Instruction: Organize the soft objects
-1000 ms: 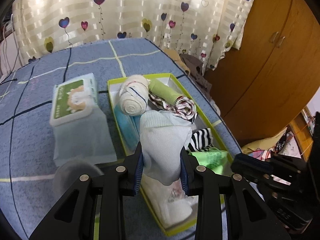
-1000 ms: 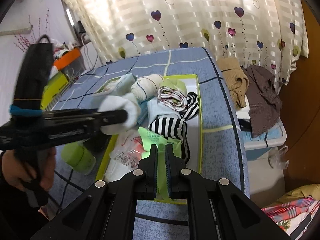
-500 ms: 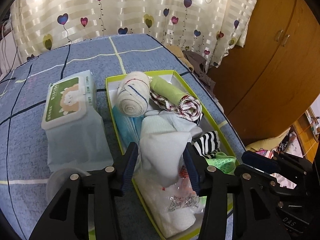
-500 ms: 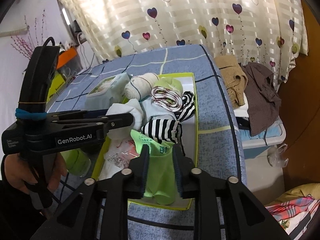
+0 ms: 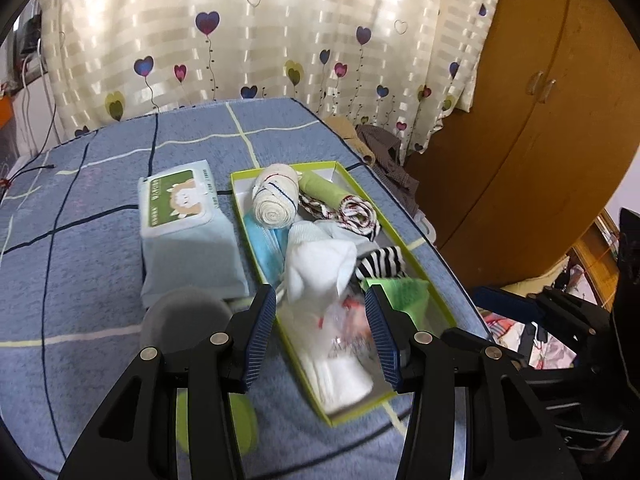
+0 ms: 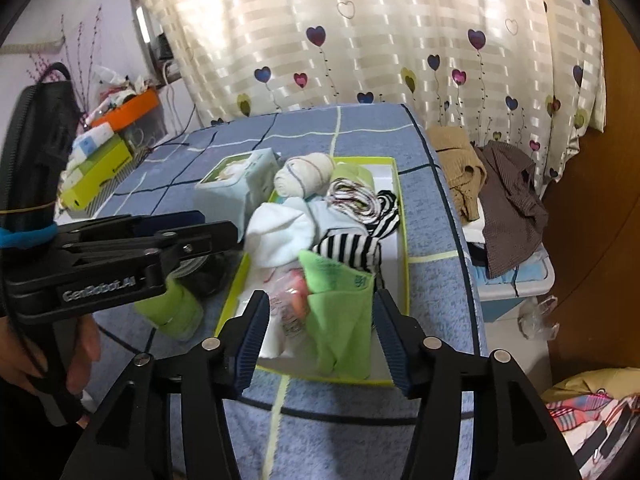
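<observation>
So one shallow lime-green cardboard tray (image 5: 404, 240) on the blue checked bedspread (image 5: 100, 248) holds one white sock bundle (image 5: 320, 264) and one lime-green folded cloth (image 6: 340, 304), while my left gripper (image 5: 322, 332) hangs open-jawed and empty above them and my right gripper (image 6: 318, 328), tilted downward, is opening around the cloth.

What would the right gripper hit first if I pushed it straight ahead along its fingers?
Most likely the green cloth, lying in the yellow-green box directly between the opening fingers of the right gripper. Depth is uncertain through the fisheye; the striped socks lie just beyond.
</observation>
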`<action>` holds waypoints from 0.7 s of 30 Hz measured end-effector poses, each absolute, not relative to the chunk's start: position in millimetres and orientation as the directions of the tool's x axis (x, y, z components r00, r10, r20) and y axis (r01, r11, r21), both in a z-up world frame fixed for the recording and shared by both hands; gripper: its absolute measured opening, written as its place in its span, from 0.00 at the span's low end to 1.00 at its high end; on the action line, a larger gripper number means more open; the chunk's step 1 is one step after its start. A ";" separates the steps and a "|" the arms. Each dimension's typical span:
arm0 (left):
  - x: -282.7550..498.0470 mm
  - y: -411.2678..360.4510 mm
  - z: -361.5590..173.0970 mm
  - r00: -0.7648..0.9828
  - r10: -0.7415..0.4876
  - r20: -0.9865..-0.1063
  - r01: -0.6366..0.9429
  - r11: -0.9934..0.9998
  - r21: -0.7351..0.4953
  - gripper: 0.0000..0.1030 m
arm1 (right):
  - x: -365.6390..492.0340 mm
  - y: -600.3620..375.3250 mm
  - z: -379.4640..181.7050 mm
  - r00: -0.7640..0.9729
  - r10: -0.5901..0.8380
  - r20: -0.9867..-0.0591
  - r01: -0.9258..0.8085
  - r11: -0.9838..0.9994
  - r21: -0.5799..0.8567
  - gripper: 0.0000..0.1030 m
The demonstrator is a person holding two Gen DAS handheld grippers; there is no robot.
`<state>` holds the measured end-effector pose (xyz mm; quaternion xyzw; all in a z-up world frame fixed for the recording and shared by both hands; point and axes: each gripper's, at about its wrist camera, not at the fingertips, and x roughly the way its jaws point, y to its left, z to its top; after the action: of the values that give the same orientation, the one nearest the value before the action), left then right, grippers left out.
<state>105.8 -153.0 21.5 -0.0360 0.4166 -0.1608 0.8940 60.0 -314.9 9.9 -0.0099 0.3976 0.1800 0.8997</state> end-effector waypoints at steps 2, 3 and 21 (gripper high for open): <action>95.9 -149.7 25.8 0.611 -0.313 -0.727 0.257 0.947 -0.192 0.47 | 53.3 -310.0 11.7 0.622 0.309 -0.720 -0.332 0.936 0.115 0.54; 91.6 -147.9 27.5 0.615 -0.312 -0.724 0.256 0.948 -0.191 0.47 | 49.9 -307.9 12.9 0.625 0.304 -0.719 -0.331 0.937 0.109 0.55; 29.9 -118.2 30.3 0.664 -0.212 -0.717 0.192 0.975 -0.111 0.47 | 8.5 -268.9 13.2 0.619 0.302 -0.725 -0.368 0.927 0.071 0.65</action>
<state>29.9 -118.2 30.3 -0.0131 0.3944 -0.1108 0.9122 8.5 -268.9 13.2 -0.0421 0.3949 0.1863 0.8987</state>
